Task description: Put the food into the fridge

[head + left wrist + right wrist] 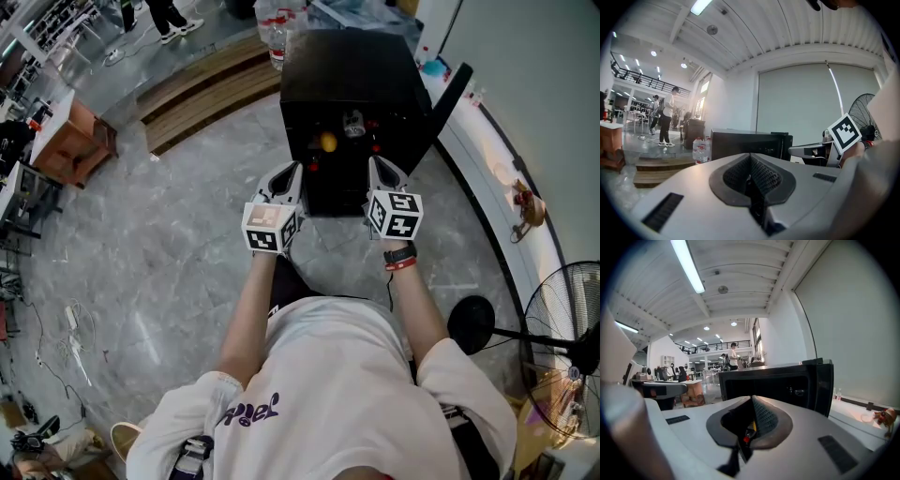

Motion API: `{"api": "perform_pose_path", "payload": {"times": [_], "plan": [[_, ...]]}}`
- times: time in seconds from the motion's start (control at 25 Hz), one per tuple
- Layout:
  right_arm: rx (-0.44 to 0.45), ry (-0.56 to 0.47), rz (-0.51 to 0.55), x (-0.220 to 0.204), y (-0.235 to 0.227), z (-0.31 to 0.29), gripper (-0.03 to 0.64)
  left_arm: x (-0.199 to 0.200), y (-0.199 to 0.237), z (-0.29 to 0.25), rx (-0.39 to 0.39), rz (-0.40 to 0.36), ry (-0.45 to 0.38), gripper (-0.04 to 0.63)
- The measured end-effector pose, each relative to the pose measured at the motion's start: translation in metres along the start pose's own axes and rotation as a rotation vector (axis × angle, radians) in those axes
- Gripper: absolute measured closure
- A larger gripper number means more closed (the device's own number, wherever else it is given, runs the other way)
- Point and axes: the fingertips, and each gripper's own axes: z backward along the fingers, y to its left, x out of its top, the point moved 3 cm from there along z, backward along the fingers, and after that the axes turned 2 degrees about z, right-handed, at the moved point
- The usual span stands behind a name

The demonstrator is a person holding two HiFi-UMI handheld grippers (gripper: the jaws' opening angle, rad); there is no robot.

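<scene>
Ahead, the black fridge [356, 66] stands open toward the person, its door [453, 94] swung out on the right side. Food already sits inside: a round yellow fruit [328, 142] on a shelf near the front edge, with a pale item [353, 124] just behind it. The left hand-held gripper [289, 176] hovers at the left edge of the opening, jaws together and empty. The right hand-held gripper [377, 171] hovers at the right edge, near the door, jaws pressed together too. A tiny yellow-and-red speck shows deep in their seam in the right gripper view; what it is cannot be told. Open grey floor [169, 244] spreads wide to the left. On the right a white ledge [487, 178] and a fan [562, 337] narrow the room. A wooden step [202, 94] runs behind the fridge on its left.
</scene>
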Motion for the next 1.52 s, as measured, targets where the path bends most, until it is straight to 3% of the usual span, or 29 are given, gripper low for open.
{"api": "perform_pose_path", "payload": {"times": [0.32,0.84,1.52], "plan": [[-0.031,-0.003,0.052,0.0,-0.01,0.002,0.603,-0.002,-0.003,-0.007,0.001,-0.002,0.001,0.578],[-0.025,-0.056,-0.013,0.006,-0.024,0.011,0.603,-0.003,-0.006,-0.017,0.0,0.0,-0.004,0.578],[-0.013,0.02,-0.027,-0.01,-0.038,0.013,0.604,-0.005,-0.015,-0.03,-0.032,0.026,-0.005,0.578]]}}
